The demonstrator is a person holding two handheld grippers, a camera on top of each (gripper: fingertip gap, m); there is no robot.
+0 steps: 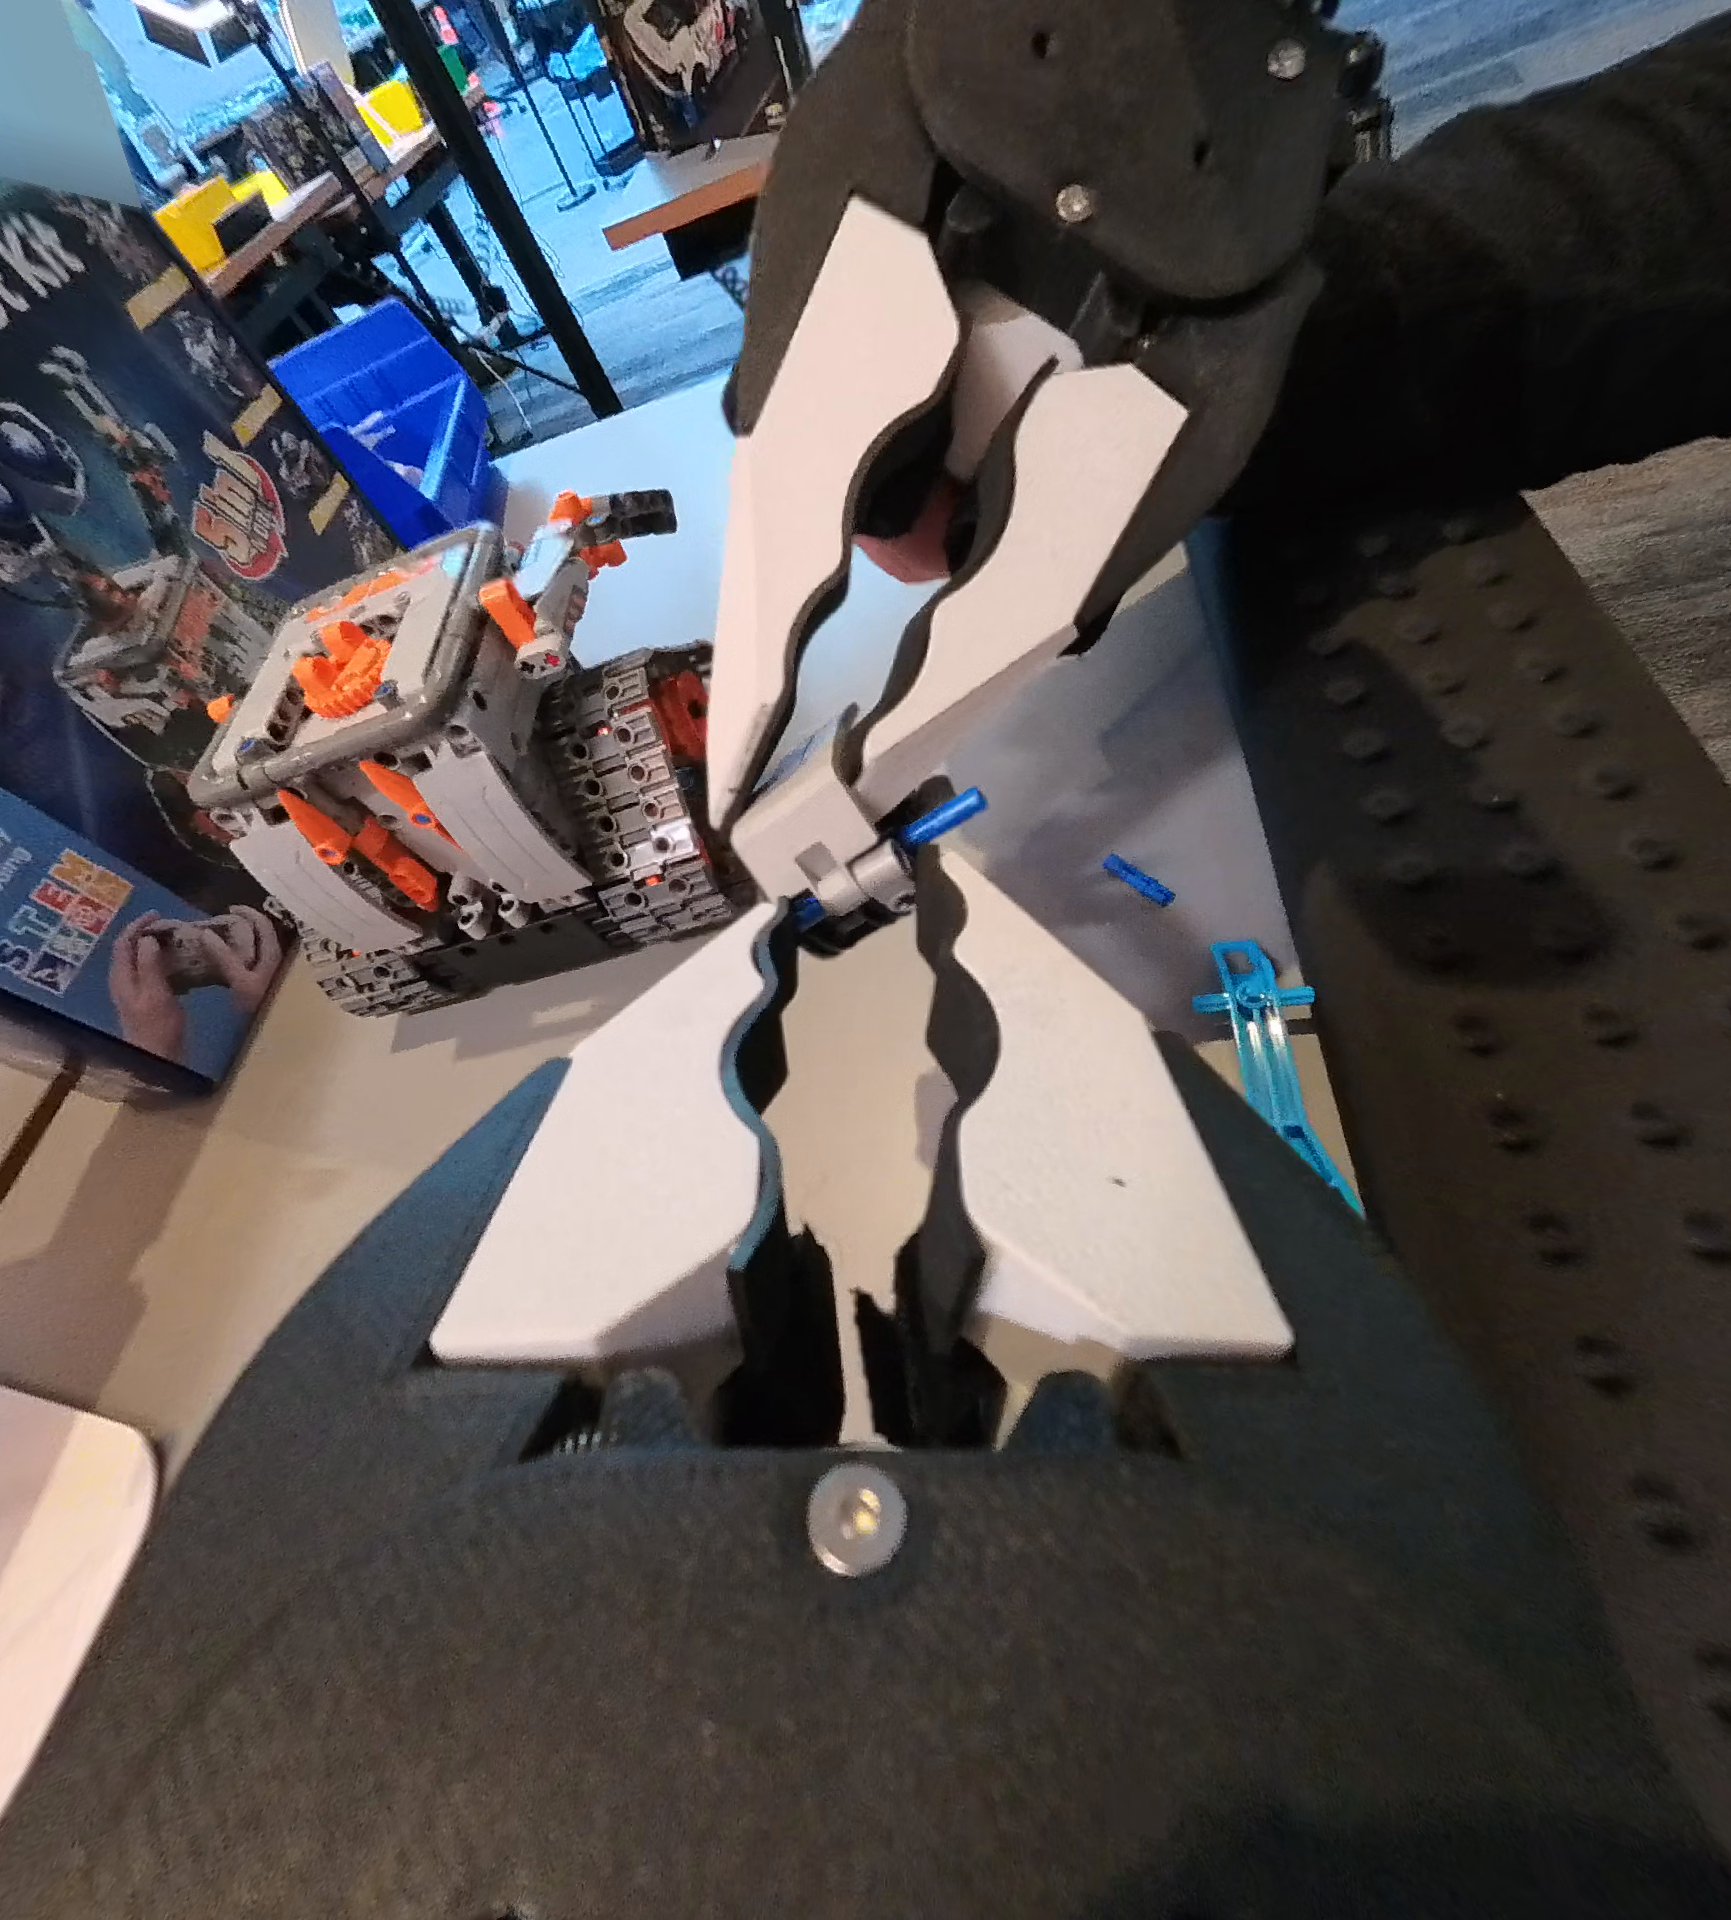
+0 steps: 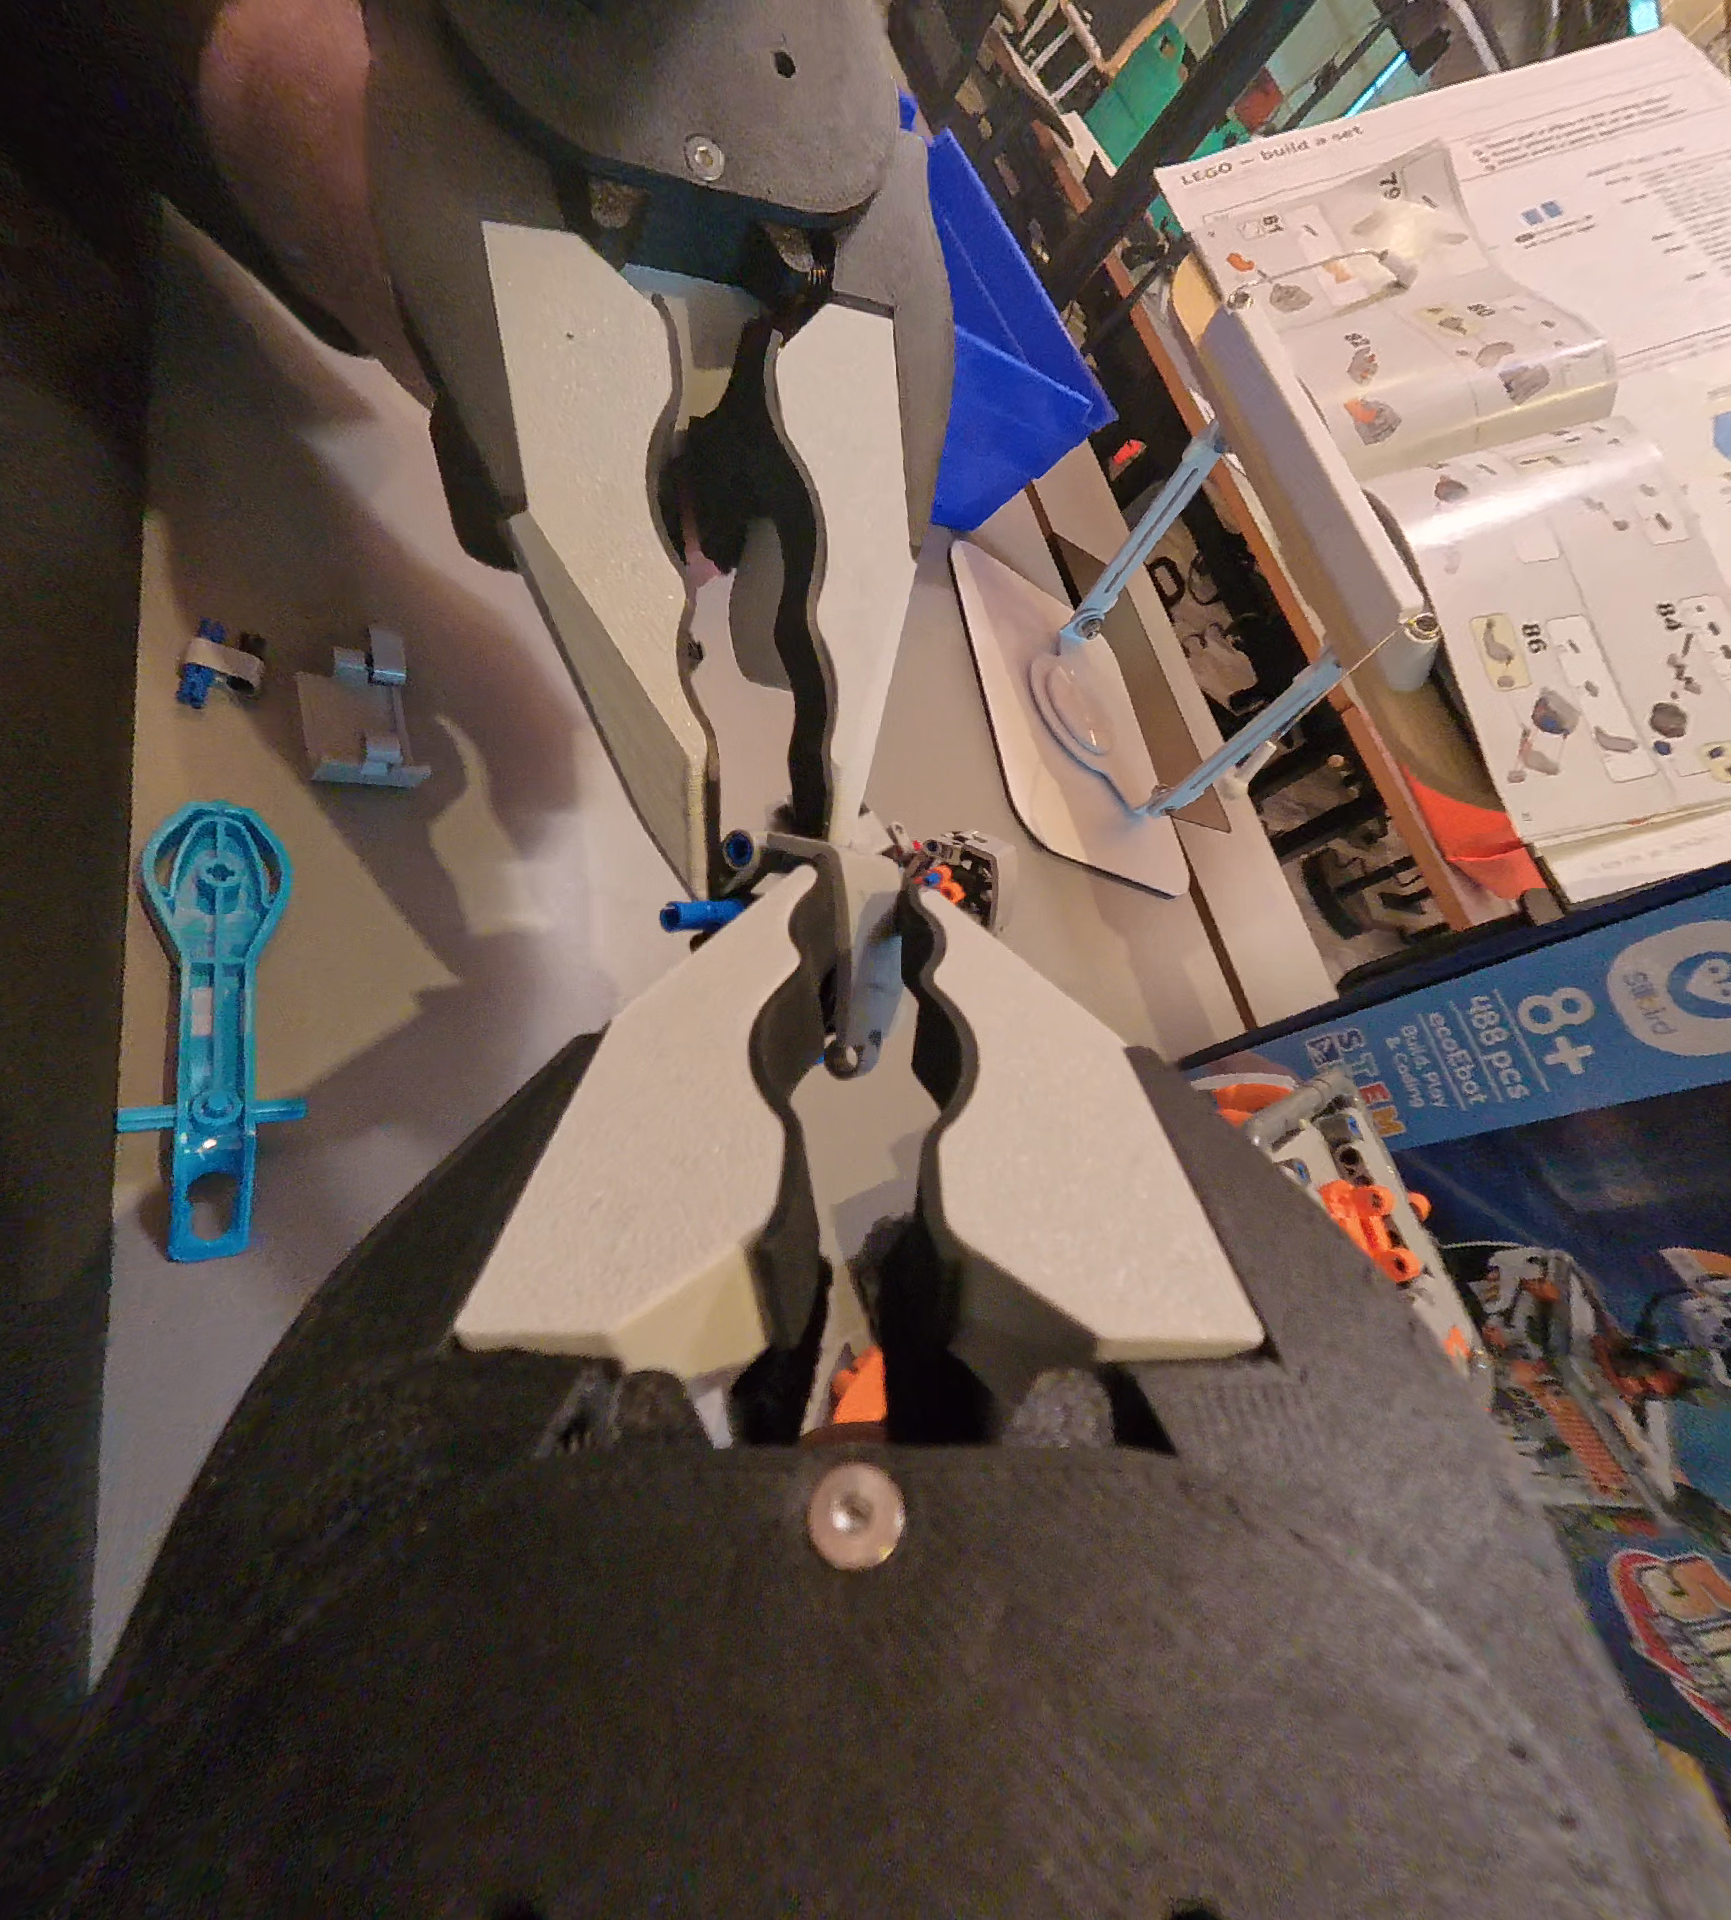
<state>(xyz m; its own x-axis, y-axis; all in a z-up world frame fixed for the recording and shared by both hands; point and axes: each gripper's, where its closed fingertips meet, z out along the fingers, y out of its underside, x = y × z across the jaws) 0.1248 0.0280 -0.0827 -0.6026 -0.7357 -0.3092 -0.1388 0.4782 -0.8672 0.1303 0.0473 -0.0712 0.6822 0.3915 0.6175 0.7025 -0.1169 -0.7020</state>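
Both grippers meet tip to tip at the centre of each frame, closed on one small grey brick assembly (image 1: 830, 847). In the left wrist view the left gripper (image 1: 845, 914) rises from the bottom edge and pinches the assembly's lower end, while the right gripper (image 1: 788, 800) comes down from the upper right and clamps its pale block. A blue pin (image 1: 944, 816) runs through the assembly, its long axis slanting from lower left up to the right, free end pointing at the right edge. In the right wrist view the right gripper (image 2: 856, 894) grips a grey angled beam (image 2: 866, 966) whose long axis runs nearly up and down the frame. A tracked grey and orange robot model (image 1: 445, 758) stands left of centre on the white table (image 1: 1048, 727), before a dark printed box (image 1: 61, 468). A turquoise tool (image 2: 206, 1029) lies flat at left, its long axis vertical in frame.
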